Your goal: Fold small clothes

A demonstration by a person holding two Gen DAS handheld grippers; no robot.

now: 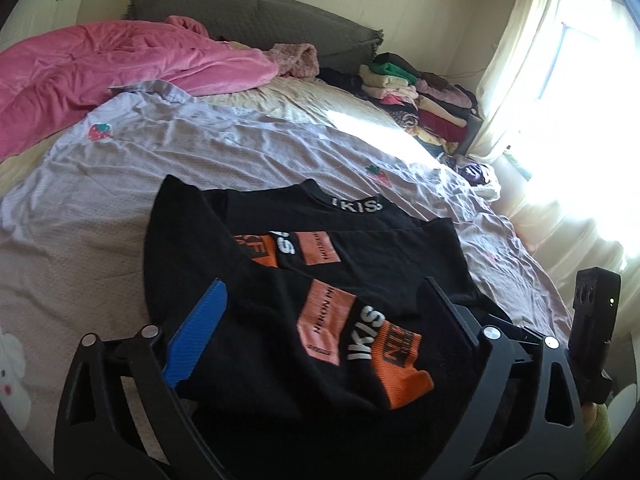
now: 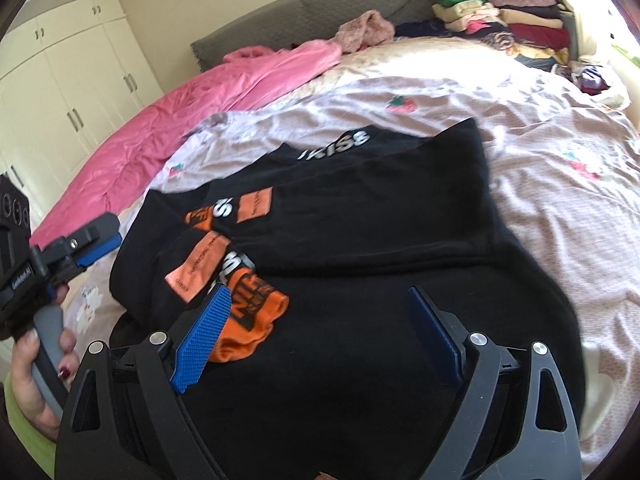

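The bed carries the black top on its near half, sleeves crossed over the body, collar toward the far side. A pile of folded clothes sits at the far right corner.

Handling, as judged: the top is light, soft and limp; it will sag and drag unless it is pinched at two points. Take the hem corners or the side edges, not the orange cuff.

The left gripper points downward over the near sleeve, jaws spread, pinching nothing. The right gripper hangs over the near hem, jaws likewise spread and empty.
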